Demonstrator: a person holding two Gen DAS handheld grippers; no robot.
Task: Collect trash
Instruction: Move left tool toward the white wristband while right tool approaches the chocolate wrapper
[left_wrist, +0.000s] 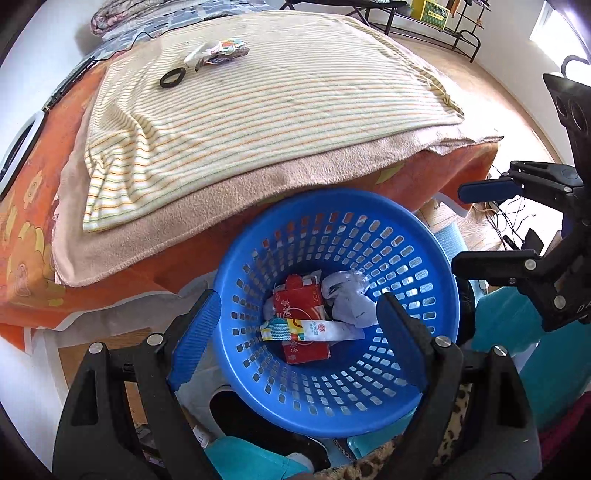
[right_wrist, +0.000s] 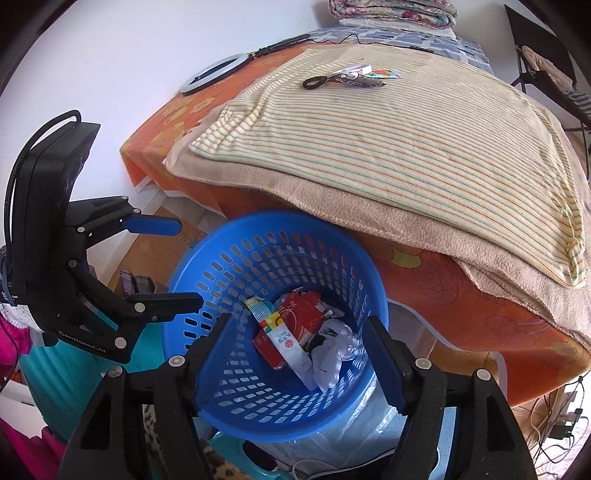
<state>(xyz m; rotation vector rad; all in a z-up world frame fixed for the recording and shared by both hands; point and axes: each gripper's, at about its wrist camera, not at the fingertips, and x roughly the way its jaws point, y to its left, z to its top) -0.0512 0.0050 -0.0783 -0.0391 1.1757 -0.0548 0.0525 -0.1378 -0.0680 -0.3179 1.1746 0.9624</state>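
Nearest, left gripper (left_wrist: 297, 325) hanging over the blue basket (left_wrist: 436, 266), jaws spread wide, nothing between them. Right gripper (right_wrist: 297, 343) likewise above the same basket, jaws apart and empty; also seen from the left wrist camera at the right edge, open.

Down in the basket: red carton (left_wrist: 301, 314) lying flat on the bottom, a long white sachet (left_wrist: 314, 329) with a colourful end lying across it, crumpled white paper (left_wrist: 349, 295) just beside the carton.

Beyond the basket, bed with an orange flowered sheet (right_wrist: 461, 288), a beige blanket (left_wrist: 207, 218) over it, a striped cloth (left_wrist: 266, 122) on top.

Farther back on the striped cloth, well apart from the basket: small heap of wrappers (left_wrist: 218, 51), with a black ring (left_wrist: 171, 78) just beside it.

Farthest, white ring lamp (right_wrist: 212, 72) near the wall.
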